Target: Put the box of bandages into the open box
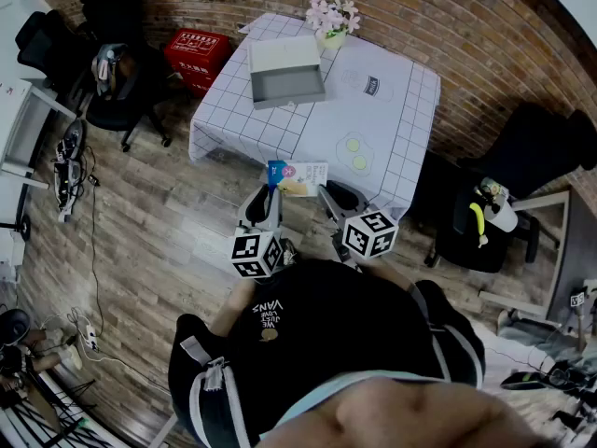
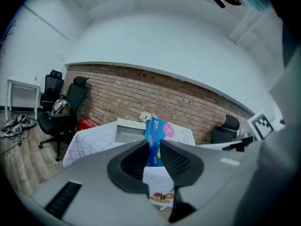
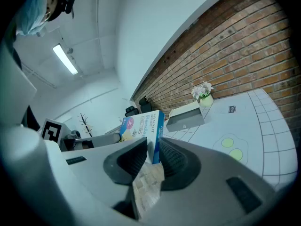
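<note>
The box of bandages (image 1: 298,176), blue at one end and white and pink on its face, hangs in the air just in front of the table's near edge. My left gripper (image 1: 271,188) is shut on its blue end (image 2: 159,128), and my right gripper (image 1: 324,190) is shut on its other end (image 3: 139,126). The open box (image 1: 284,71), grey with its lid up, sits at the far left of the table. It also shows past the jaws in the left gripper view (image 2: 129,132) and the right gripper view (image 3: 186,117).
The table (image 1: 401,129) has a white checked cloth with a small pot of flowers (image 1: 333,17) beside the open box. A red case (image 1: 198,52) stands on the floor to the left. Office chairs (image 1: 112,73) stand left, another (image 1: 485,231) right.
</note>
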The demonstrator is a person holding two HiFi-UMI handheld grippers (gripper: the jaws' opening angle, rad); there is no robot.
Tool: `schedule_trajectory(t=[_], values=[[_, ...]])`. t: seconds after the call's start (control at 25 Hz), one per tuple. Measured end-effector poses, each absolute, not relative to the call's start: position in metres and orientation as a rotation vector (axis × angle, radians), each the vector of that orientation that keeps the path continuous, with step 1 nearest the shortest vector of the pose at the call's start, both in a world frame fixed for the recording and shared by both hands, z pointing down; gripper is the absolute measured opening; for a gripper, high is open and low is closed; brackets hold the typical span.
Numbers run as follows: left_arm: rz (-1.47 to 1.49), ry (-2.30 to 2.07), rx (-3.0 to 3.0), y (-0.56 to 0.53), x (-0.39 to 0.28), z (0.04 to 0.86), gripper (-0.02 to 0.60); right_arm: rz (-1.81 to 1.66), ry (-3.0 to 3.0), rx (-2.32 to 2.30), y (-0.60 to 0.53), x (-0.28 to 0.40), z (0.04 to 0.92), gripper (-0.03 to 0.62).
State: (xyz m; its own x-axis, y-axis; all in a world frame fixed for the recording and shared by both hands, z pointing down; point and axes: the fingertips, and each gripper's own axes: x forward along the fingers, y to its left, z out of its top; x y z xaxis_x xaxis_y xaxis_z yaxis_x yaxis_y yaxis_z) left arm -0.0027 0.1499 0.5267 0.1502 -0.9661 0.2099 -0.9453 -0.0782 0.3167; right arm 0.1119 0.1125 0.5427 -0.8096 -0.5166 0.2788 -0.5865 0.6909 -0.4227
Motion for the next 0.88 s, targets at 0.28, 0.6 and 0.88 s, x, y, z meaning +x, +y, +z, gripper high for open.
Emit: schedule_trajectory(t=[0.28,0.6,0.88], values=[[-0.063,-1.795,2.100,0.136,-0.023,0.524,0.087,0.761,-2.761,0.956,0.101,0.093,0.540,0.072],[-0.040,-1.727,2.163,0.123,-0.053,0.528,0.086,0.779,-2.756,1.057,0.091,0.064,0.542,0.072],[-0.044,-1.689,2.173,0.114,-0.068,0.533,0.083,0.787,-2.736,1.092,0.083,0.050,0.546,0.072]])
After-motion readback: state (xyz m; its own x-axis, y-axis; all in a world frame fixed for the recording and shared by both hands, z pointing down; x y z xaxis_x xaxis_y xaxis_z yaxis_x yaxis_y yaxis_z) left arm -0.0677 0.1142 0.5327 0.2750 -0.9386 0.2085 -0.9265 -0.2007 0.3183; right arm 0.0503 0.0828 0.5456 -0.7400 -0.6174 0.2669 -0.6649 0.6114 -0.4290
